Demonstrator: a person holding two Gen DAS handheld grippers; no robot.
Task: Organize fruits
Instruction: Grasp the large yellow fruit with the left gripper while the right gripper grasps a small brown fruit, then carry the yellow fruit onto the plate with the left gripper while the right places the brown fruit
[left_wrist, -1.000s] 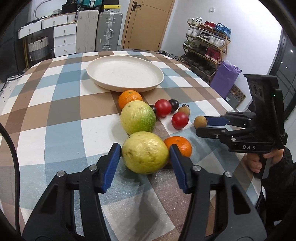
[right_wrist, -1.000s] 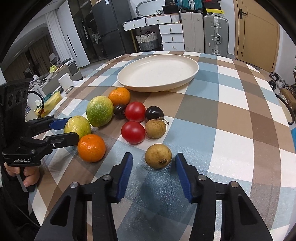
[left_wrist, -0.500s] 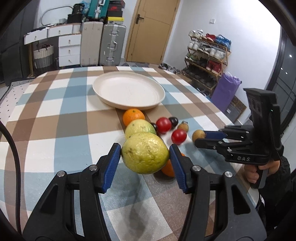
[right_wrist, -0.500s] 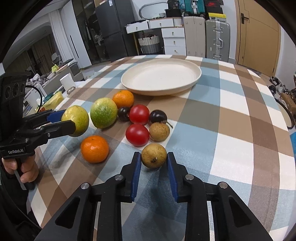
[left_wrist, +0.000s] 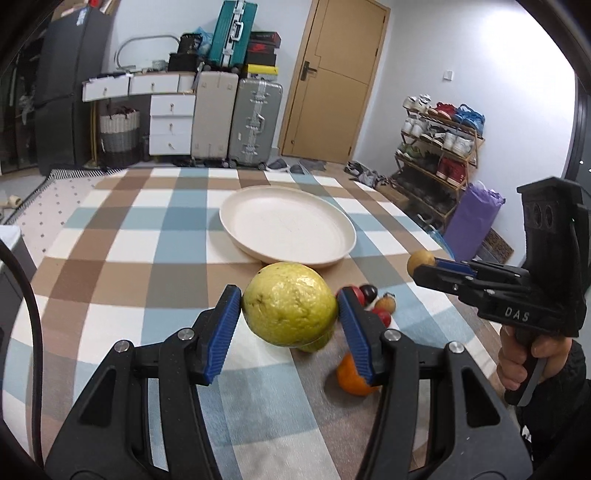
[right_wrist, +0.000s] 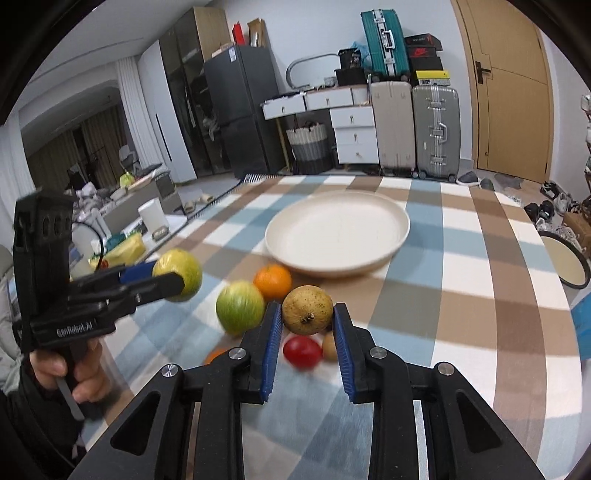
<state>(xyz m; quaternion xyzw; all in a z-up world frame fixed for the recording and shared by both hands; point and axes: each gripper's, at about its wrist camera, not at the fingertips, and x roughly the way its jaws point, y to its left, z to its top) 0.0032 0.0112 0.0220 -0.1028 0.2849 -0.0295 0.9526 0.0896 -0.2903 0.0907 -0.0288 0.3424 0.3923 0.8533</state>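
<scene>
Plate (left_wrist: 288, 229) on checked table (left_wrist: 122, 258), nothing in it. Left gripper (left_wrist: 290, 317) clamps yellow guava (left_wrist: 290, 304), lifted off the table. Right gripper (right_wrist: 307, 325) clamps small brown fruit (right_wrist: 307, 310), also aloft. Orange (right_wrist: 272, 281), green guava (right_wrist: 240, 306), tomato (right_wrist: 302, 350) lie beside the plate.

left tongs (left_wrist: 290, 317) clamp yellow-green fruit (left_wrist: 290, 304) | aloft | plate (left_wrist: 288, 254) beyond

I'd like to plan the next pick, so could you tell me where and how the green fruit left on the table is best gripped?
Grip the green fruit across its widest middle, coming from above: it is round, and the orange sits close behind it.
</scene>
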